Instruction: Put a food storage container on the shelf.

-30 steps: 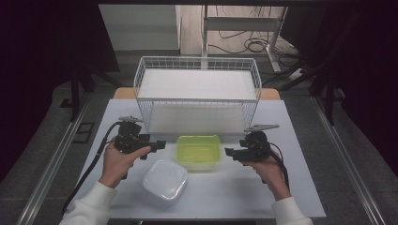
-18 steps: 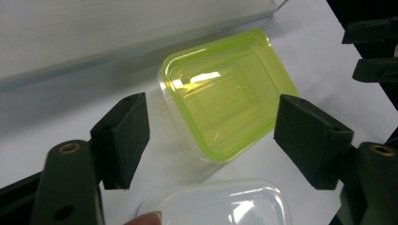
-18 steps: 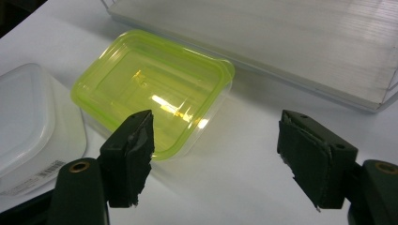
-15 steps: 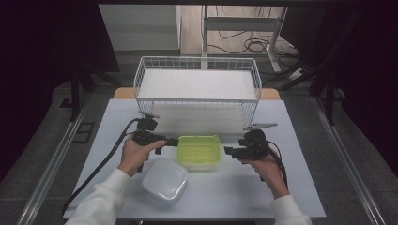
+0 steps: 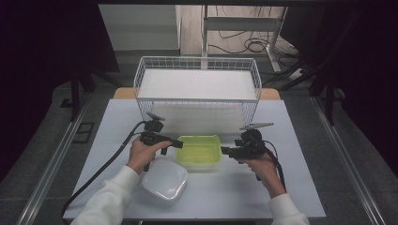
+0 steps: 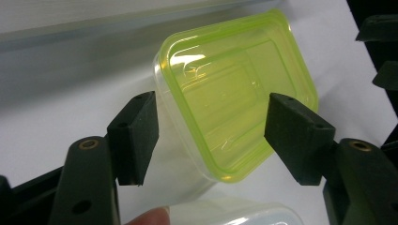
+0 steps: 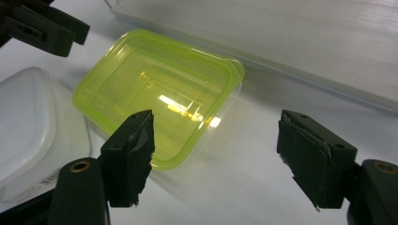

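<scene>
A clear tub with a lime-green lid (image 5: 199,151) sits mid-table in front of the basket. My left gripper (image 5: 178,144) is at its left end. In the left gripper view the jaws (image 6: 213,138) straddle the tub's (image 6: 234,98) near corner and have just been closing. A gap still shows beside each pad, so the gripper is open. My right gripper (image 5: 224,150) hovers at the tub's right end. Its jaws (image 7: 220,157) stand wide open with the tub (image 7: 159,93) just ahead and to the left, nothing gripped.
A white lidded container (image 5: 164,180) sits near the front edge under my left hand, close to the green tub. It also shows as the white container (image 7: 28,126) in the right gripper view. A white wire basket (image 5: 197,60) with a white liner stands at the table's back.
My left hand has moved right and down, from the table's left side to the green tub, bringing its jaws around the tub's corner. The right gripper has stayed put.
</scene>
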`<action>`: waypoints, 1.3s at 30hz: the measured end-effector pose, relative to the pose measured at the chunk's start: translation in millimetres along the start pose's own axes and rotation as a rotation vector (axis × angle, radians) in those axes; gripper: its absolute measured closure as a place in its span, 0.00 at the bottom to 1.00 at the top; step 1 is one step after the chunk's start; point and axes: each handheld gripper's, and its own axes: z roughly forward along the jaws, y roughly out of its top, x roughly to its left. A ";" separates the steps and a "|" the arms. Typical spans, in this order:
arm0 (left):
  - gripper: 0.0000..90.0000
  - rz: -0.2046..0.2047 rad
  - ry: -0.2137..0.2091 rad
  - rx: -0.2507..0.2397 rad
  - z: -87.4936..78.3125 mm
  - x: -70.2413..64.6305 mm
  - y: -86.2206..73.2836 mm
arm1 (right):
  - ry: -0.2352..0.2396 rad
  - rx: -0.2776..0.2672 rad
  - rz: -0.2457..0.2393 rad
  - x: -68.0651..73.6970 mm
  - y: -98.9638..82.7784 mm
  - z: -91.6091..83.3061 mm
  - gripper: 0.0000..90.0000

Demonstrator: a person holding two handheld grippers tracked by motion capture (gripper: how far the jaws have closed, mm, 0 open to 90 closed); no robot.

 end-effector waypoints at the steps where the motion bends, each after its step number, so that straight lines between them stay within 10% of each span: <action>1: 0.40 -0.029 0.002 -0.018 3.1 -0.9 0.1 | 0.011 0.003 0.011 -1.0 0.3 1.2 0.32; 18: 0.45 -0.044 -0.008 0.030 15.5 11.8 1.0 | 0.039 0.035 0.180 -20.5 1.7 37.0 0.44; 39: 0.60 -0.069 -0.081 0.063 21.8 22.2 -2.3 | 0.103 0.119 0.249 -20.8 0.6 61.1 0.62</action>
